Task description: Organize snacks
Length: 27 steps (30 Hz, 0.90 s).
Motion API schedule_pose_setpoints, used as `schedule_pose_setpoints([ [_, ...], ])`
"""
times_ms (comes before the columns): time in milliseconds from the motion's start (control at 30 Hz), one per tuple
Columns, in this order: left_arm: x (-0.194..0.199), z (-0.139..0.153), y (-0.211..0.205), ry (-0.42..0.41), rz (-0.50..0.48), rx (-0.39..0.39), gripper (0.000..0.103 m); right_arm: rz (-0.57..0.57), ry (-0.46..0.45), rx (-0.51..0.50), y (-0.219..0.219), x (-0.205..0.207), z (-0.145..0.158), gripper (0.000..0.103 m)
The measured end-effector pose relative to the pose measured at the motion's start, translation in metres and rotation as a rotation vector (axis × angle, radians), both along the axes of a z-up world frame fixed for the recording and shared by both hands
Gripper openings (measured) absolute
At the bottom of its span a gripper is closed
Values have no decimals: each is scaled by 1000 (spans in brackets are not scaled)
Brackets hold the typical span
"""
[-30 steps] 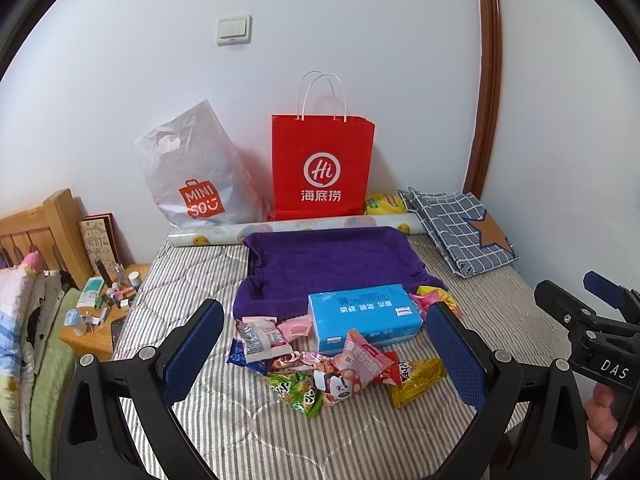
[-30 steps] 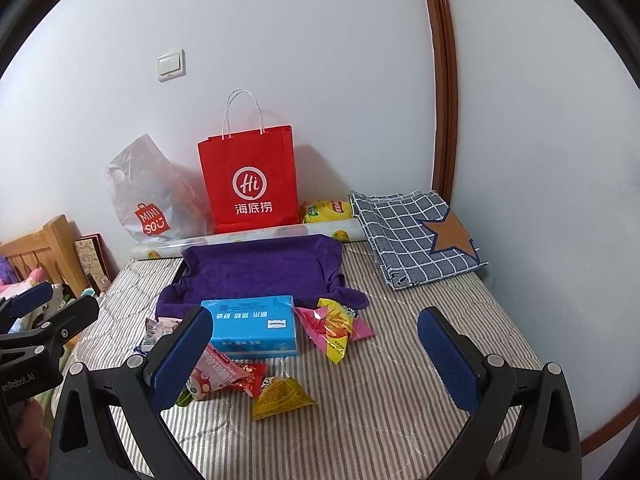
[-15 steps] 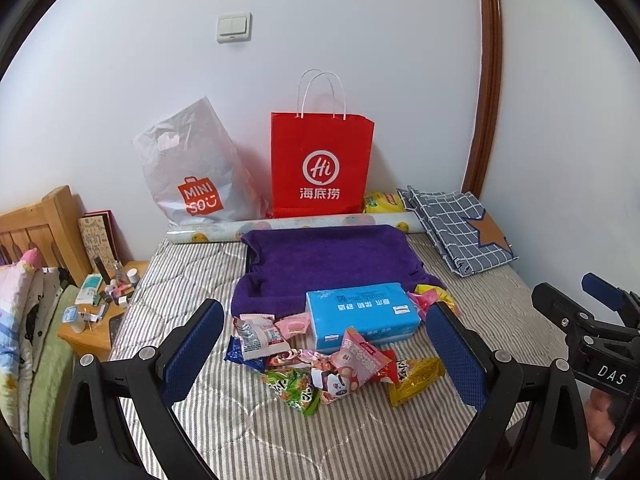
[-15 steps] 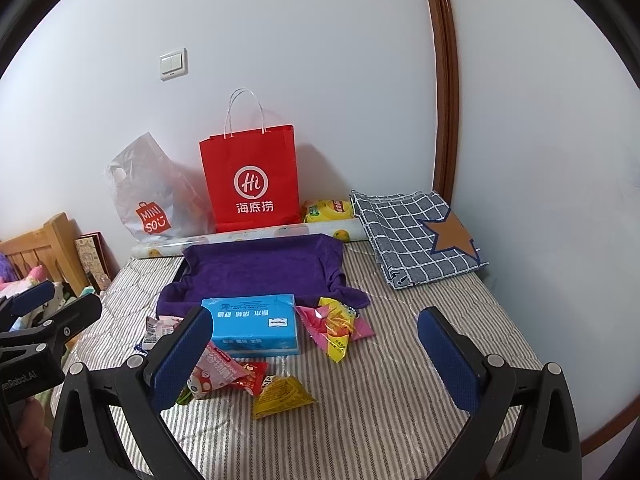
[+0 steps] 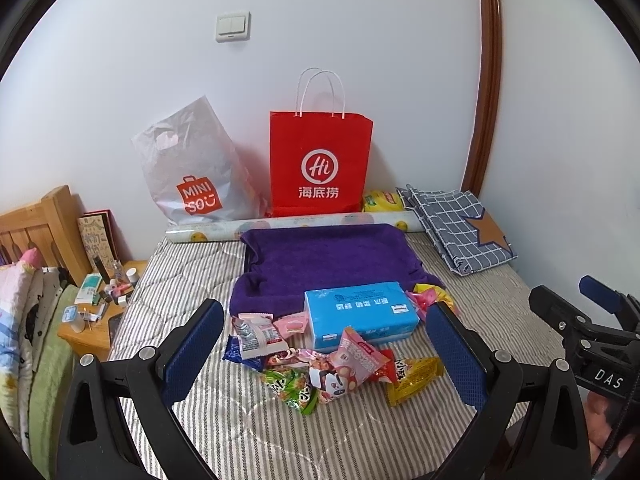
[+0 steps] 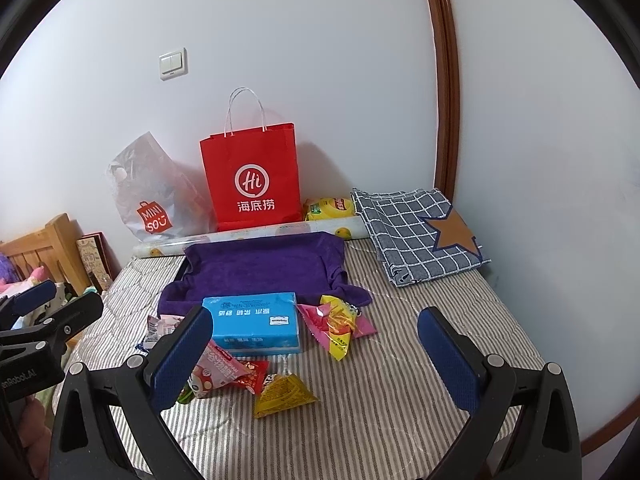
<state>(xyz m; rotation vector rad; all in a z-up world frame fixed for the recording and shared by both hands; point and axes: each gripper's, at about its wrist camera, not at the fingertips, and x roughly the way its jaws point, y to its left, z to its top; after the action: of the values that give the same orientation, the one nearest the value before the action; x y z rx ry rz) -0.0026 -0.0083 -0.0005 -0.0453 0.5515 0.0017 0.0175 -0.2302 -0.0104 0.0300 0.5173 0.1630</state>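
left gripper [image 5: 326, 344] jaws wide, snacks [image 5: 336, 364] below – untouched

You're over a striped quilted cloth mattress [image 5: 192, 276], matt and slightly ribbed. Purple towel [image 5: 332, 256] is plush terry, matt. Blue tissue pack [image 5: 360, 312] is glossy plastic film, as are the crinkly foil snack packets [image 5: 340, 368] (lots of glare). Red paper bag [image 5: 320, 160] is smooth and matt; grey plastic bag [image 5: 188, 168] is thin and shiny. Blue checked cloth [image 6: 416, 232] looks like woven cotton. Wooden headboard [image 5: 32, 224] is varnished.
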Motion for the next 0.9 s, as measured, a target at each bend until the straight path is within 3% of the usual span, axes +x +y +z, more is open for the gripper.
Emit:
schedule_pose_setpoints([
  [433,11,-9,0,27,25,16,100,28,11,-20,5,9,-12,103],
  [733,43,-48,18,152,84,20,101,-18,59,-50,7,34,-48,103],
  [900,60,-74,39,188,107,11,101,31,132,-36,5,51,-81,103],
])
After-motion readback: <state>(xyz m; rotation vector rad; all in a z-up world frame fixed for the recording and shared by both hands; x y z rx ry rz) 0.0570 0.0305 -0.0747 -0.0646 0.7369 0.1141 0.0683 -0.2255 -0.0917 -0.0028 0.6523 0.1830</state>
